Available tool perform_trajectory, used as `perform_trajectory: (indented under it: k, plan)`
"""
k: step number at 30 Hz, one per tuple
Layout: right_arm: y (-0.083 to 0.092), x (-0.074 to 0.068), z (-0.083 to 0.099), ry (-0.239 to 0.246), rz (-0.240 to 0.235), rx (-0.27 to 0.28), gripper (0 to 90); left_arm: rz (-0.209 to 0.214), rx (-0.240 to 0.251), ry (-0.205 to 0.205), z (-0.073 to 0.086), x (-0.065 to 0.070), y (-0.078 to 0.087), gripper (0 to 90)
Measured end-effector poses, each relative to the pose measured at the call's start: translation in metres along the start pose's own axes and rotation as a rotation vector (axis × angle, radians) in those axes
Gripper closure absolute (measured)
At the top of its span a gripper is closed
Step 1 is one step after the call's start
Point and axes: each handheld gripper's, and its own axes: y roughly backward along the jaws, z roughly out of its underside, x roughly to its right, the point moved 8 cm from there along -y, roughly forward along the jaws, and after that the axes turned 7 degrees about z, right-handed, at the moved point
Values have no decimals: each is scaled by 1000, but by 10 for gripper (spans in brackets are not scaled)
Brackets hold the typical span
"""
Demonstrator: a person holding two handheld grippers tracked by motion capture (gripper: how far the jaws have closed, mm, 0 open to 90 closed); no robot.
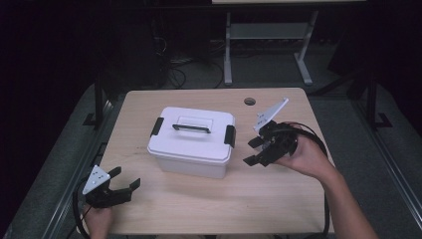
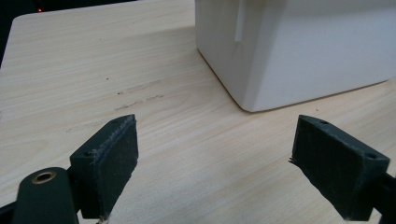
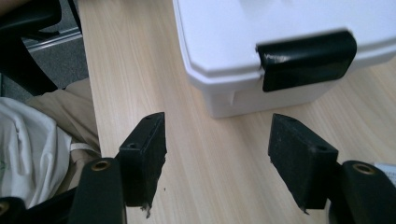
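White rigid plastic storage box with black side latches and black top handle sits mid-surface, lid shut. Right gripper just beside its right latch, fingers wide, empty. Left gripper near box's front-left corner, fingers wide. Likely light, stiff, slick walls; grab latch or handle.

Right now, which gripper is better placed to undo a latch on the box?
Probably the right gripper: it hovers open beside the box, facing the black latch on that end. The left gripper sits open at the table's near corner, farther off.
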Motion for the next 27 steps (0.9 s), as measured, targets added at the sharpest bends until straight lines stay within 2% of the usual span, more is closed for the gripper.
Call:
perform_trajectory:
  k: [14, 27]
  plan:
    - [-3, 1, -45, 68, -4, -14, 369, 0, 9, 11, -1, -2, 1, 136]
    - [-12, 1, -73, 101, -15, -31, 370, 3, 17, 18, -1, -2, 1, 136]
